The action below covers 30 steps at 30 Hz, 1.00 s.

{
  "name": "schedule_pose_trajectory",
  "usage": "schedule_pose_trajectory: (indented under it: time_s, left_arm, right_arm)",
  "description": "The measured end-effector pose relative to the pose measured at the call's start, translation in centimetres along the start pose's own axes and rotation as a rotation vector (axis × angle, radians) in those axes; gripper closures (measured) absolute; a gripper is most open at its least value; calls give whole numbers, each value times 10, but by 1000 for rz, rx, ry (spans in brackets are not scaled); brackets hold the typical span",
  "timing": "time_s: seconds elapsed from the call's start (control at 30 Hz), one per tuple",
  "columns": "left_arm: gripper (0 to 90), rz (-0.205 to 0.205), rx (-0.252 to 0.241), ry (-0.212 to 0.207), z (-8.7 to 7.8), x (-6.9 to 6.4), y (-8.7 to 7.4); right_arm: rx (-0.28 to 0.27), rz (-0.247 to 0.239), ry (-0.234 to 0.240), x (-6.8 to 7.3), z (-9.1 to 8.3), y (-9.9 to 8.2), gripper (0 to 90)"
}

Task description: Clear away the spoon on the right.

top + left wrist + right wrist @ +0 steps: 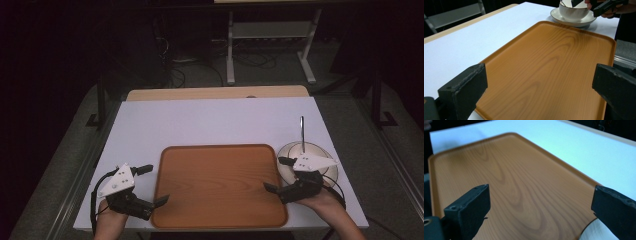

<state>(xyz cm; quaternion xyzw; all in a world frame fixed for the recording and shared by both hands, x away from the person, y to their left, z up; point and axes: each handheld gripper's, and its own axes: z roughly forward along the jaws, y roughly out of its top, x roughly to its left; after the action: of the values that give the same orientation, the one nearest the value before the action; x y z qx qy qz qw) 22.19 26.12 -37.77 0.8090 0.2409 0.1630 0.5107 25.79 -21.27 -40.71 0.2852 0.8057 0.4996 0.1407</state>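
at lower left of the frame the left claw [156, 185] gapes wide at the wooden tray's [220, 200] edge on the white counter [210, 120]; lower right, the right claw [276, 175] gapes too, beside a cup [573, 11] on its saucer [574, 23].

Both tongs, left tongs [152, 185] and right tongs [276, 175], are black with blocky square-ended jaws, each topped by a white three-cornered plate (screw-dotted); black cables loop behind them.
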Motion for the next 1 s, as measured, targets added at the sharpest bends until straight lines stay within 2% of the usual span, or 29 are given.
schedule_pose_trajectory:
  time_s: [0.43,0.7,1.0]
  left_arm:
    - [0,-14,13,29,1,3,0]
    - [0,-23,3,33,1,4,0]
    - [0,-32,-9,38,1,7,0]
  right_arm:
    - [-27,8,-12,-4,-2,5,18]
    - [-49,17,-71,-10,-8,12,18]
    - [-47,26,-91,-18,-8,21,18]
